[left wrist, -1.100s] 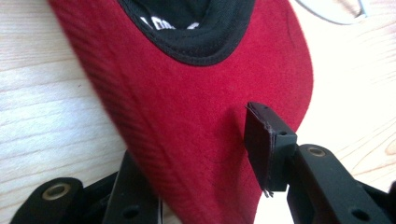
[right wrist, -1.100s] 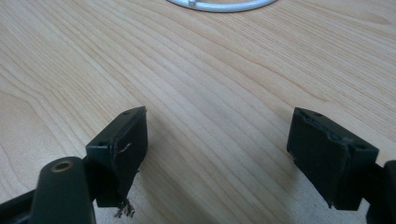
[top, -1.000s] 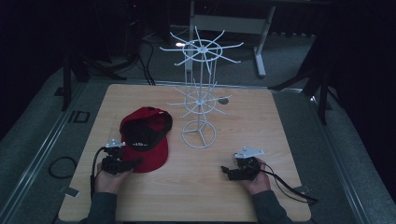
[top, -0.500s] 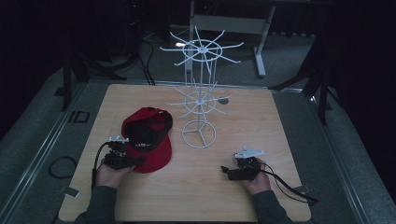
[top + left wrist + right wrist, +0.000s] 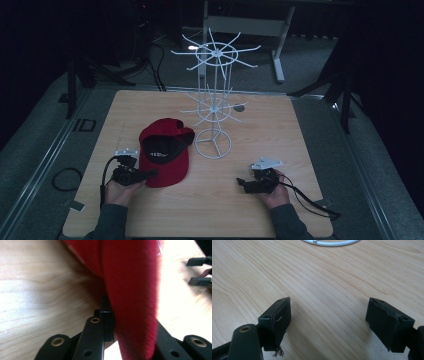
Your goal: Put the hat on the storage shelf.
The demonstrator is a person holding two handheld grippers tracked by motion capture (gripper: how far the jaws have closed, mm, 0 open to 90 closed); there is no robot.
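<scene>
Dark room, pale wood worktop (image 5: 280,125) with a white wire rack (image 5: 214,100) near the back. Red cap (image 5: 165,157) sits left of the rack's base ring. Left tongs (image 5: 149,174) have just been closing – now clamped on the cap's brim. Right tongs (image 5: 242,183) sit wide apart, nothing between them, low over bare wood.

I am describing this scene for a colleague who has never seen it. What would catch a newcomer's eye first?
The red cap stands out most: it lies on the left part of the wooden table, its brim clamped in the left gripper, whose jaws have just been closing. Behind it, near the table's middle, rises a white wire rack with spoked arms. The right gripper rests open at the near right.
</scene>
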